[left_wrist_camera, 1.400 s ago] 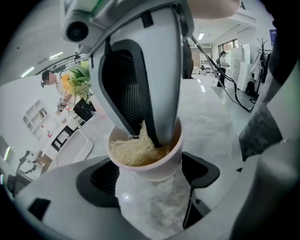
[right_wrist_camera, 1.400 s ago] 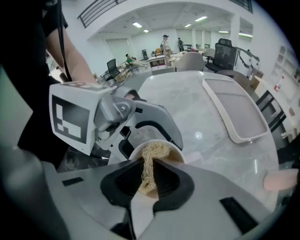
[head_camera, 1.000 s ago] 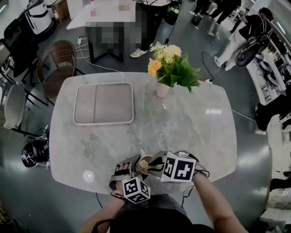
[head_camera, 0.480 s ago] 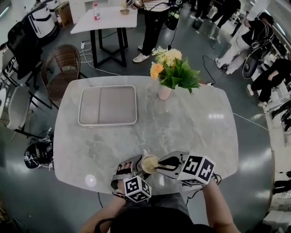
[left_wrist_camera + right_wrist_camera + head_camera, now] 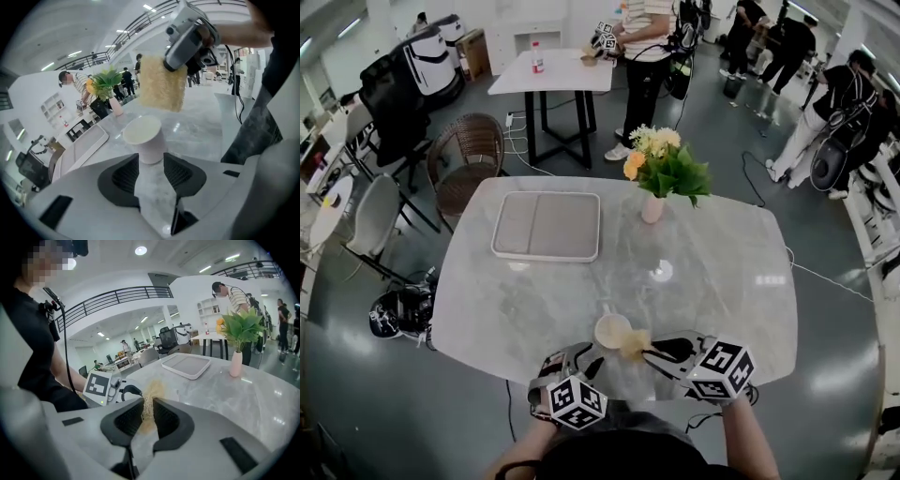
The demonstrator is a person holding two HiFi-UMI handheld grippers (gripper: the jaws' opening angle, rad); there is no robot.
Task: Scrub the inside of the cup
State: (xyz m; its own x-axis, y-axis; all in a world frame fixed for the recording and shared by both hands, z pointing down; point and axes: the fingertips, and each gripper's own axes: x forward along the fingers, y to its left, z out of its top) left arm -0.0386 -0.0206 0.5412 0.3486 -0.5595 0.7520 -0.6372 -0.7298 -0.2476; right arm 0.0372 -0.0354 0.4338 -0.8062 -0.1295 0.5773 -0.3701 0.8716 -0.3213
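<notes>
Here the cup [image 5: 612, 330] stands upright, mouth up.

Grey tongs [image 5: 150, 159], black ribbed pads [image 5: 124, 176], black-white marker cube [image 5: 577, 401]

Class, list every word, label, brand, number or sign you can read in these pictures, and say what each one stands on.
No readable text anywhere in these views.
Left marker cube and right marker cube: black-and-white square patterns only, no letters or digits.
Bottle on the far table: any label is too small to read.
Cup, sponge, tray: no print visible.
</notes>
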